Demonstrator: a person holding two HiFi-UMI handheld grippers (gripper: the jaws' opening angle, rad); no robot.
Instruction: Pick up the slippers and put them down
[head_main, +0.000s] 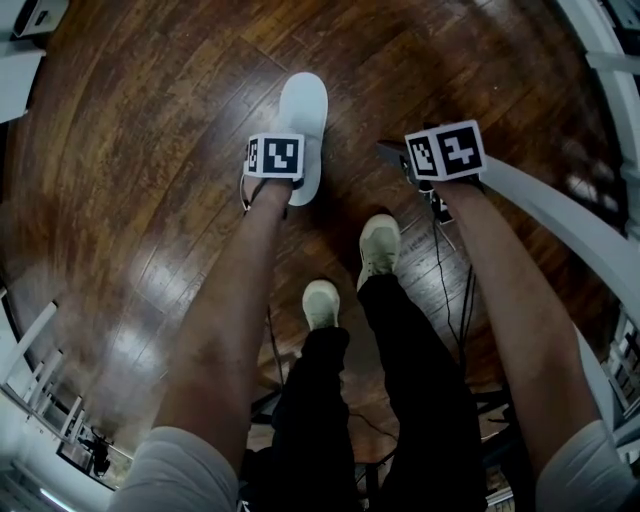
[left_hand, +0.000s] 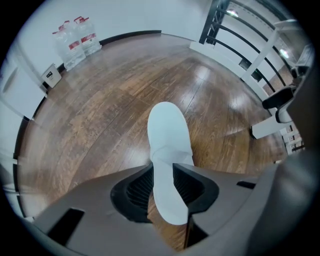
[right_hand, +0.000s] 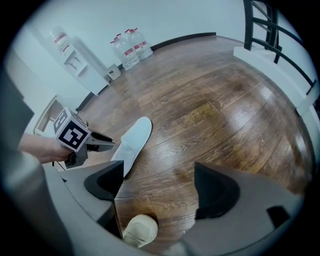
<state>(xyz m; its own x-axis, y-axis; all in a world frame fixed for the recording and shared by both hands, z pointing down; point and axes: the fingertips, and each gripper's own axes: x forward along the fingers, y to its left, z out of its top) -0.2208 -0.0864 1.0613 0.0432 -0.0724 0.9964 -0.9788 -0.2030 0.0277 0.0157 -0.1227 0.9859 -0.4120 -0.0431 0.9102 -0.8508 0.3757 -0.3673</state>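
Note:
One white slipper (head_main: 306, 108) lies flat on the dark wooden floor ahead of the person's feet. My left gripper (head_main: 279, 168) points straight down over its heel end. In the left gripper view the slipper (left_hand: 168, 131) shows through the narrow gap of the left gripper (left_hand: 163, 186), with a strip of floor beside it; the pads do not press on it. The right gripper view shows the slipper (right_hand: 134, 140) on the floor under the left gripper (right_hand: 107, 144). My right gripper (right_hand: 157, 187) stands wide open and empty, to the right of the slipper (head_main: 441, 157).
The person's two pale shoes (head_main: 379, 246) (head_main: 320, 302) stand just behind the slipper. Cables (head_main: 440, 262) trail by the right foot. Water bottles (left_hand: 75, 39) stand against the far wall, a white railing (left_hand: 260, 56) runs at the right, and a white cabinet (right_hand: 75, 61) is at the wall.

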